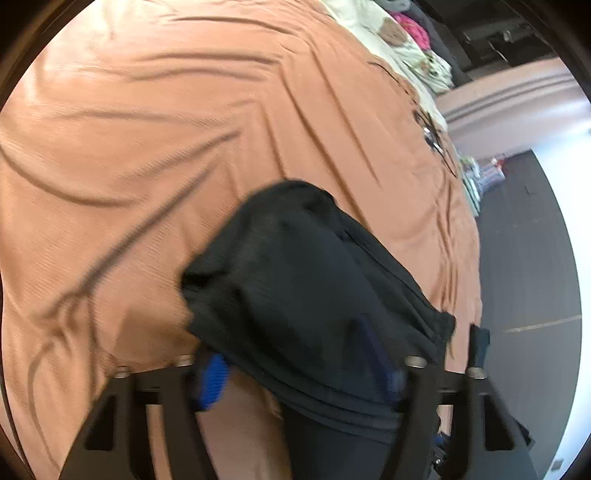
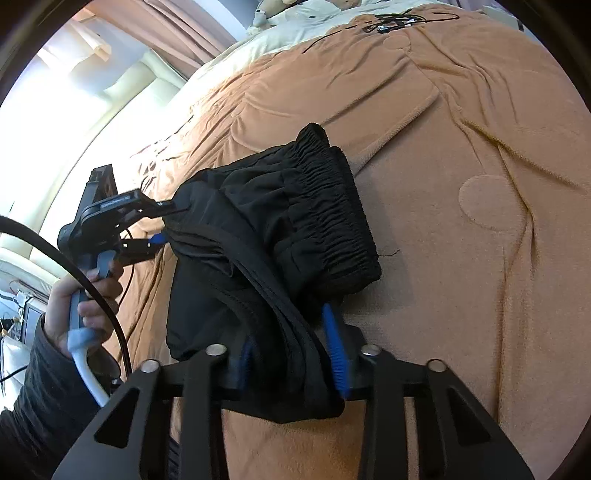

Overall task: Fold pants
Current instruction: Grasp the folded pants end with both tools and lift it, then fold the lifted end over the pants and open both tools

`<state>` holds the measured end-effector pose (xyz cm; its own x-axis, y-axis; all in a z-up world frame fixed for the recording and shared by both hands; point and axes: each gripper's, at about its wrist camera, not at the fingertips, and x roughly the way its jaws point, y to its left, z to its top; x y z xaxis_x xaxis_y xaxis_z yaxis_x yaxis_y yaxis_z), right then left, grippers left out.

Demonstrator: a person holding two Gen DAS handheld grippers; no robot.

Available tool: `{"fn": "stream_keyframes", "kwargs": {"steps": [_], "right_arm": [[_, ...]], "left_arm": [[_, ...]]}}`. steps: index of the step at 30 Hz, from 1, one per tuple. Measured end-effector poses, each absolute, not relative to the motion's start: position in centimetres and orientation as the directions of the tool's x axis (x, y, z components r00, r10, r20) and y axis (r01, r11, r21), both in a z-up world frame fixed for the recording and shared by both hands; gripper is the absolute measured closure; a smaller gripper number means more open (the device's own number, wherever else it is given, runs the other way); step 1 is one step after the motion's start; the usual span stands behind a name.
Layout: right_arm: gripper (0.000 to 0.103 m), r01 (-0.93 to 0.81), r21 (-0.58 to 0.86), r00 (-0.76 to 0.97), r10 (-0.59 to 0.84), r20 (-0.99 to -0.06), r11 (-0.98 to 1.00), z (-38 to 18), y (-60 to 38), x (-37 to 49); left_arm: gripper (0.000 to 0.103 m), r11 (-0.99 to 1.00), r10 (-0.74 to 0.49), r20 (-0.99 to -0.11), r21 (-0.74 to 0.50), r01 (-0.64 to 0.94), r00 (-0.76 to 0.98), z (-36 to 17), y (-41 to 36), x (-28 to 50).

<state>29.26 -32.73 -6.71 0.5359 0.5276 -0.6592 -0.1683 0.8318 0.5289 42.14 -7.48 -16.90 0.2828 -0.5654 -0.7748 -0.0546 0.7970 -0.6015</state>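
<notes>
Surface: bed with an orange blanket (image 2: 461, 258), creased; cream bedding (image 2: 295, 40) at the upper centre of the right wrist view, bright window at upper left, dark floor (image 1: 524, 258) along the right edge of the left wrist view.

Clutter: thin black cable (image 2: 388, 20) on the blanket, top centre of the right wrist view, well apart from the work.

Pants: black pants (image 2: 280, 236) bunched into a thick multi-layer bundle, centre of both views. Elastic waistband (image 2: 332, 206) faces upper right in the right wrist view. Bundle seems lifted or only partly resting on the blanket; cannot tell which.

Left claw: left claw (image 2: 162, 225), mid left in the right wrist view, pinches the bundle's left edge; blue pad just touching cloth. In its own view, the pants drape between its fingers (image 1: 212, 384). Left hand (image 2: 85, 295) on the handle.

Right claw: right claw (image 2: 291, 365), bottom centre, clamped on several folded layers between the blue pads.

Step (judgement): carrying or laying down an already folded bundle; late in the task.

Risk 1: inner layers slip from the right claw, since the stack is thick and the cloth looks slick; fold would open.

Risk 2: the claws move apart unevenly; bundle twists, waistband rolls under.

Risk 3: creased blanket catches the lower layer when the bundle is set down, dragging the fold askew.
</notes>
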Motion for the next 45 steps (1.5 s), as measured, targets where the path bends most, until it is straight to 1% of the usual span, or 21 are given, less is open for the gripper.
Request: {"fn": "stream_keyframes", "kwargs": {"steps": [2, 3, 4, 5, 10, 16, 22, 29, 37, 45], "right_arm": [[0.084, -0.175, 0.527, 0.537, 0.529, -0.657, 0.832, -6.6, -32.7, 29.0], [0.087, -0.177, 0.527, 0.538, 0.530, -0.656, 0.831, -6.5, -32.7, 28.9], [0.089, -0.182, 0.527, 0.538, 0.532, -0.653, 0.830, -6.4, -32.7, 28.7], [0.090, -0.186, 0.526, 0.540, 0.533, -0.652, 0.830, -6.3, -32.6, 28.5], [0.093, -0.209, 0.526, 0.544, 0.545, -0.638, 0.824, -5.8, -32.3, 27.8], [0.097, -0.237, 0.532, 0.555, 0.563, -0.612, 0.813, -5.1, -32.2, 26.9], [0.098, -0.244, 0.536, 0.565, 0.568, -0.599, 0.808, -4.7, -32.8, 26.0], [0.099, -0.235, 0.544, 0.575, 0.567, -0.590, 0.805, -5.1, -33.6, 24.5], [0.099, -0.219, 0.523, 0.587, 0.539, -0.603, 0.824, -5.1, -34.1, 23.3], [0.099, -0.188, 0.535, 0.578, 0.533, -0.618, 0.824, -6.0, -34.9, 23.1]], "left_arm": [[0.072, 0.802, -0.552, -0.782, -0.593, -0.071, 0.289, -17.0, -6.9, 42.4], [0.077, 0.803, -0.550, -0.784, -0.591, -0.074, 0.289, -17.0, -6.9, 42.6], [0.085, 0.804, -0.550, -0.784, -0.590, -0.070, 0.290, -16.8, -6.9, 42.7], [0.088, 0.805, -0.551, -0.782, -0.590, -0.063, 0.293, -16.4, -7.0, 42.7], [0.091, 0.792, -0.573, -0.749, -0.610, -0.007, 0.332, -13.2, -7.2, 43.3], [0.093, 0.783, -0.599, -0.712, -0.617, 0.083, 0.366, -9.1, -9.2, 44.7], [0.093, 0.776, -0.619, -0.701, -0.615, 0.139, 0.353, -7.2, -12.2, 46.3], [0.093, 0.762, -0.646, -0.698, -0.618, 0.195, 0.310, -7.1, -15.7, 47.5], [0.093, 0.759, -0.651, -0.720, -0.605, 0.242, 0.241, -8.4, -19.9, 48.7], [0.093, 0.760, -0.647, -0.738, -0.600, 0.250, 0.191, -9.9, -22.6, 49.4]]}}
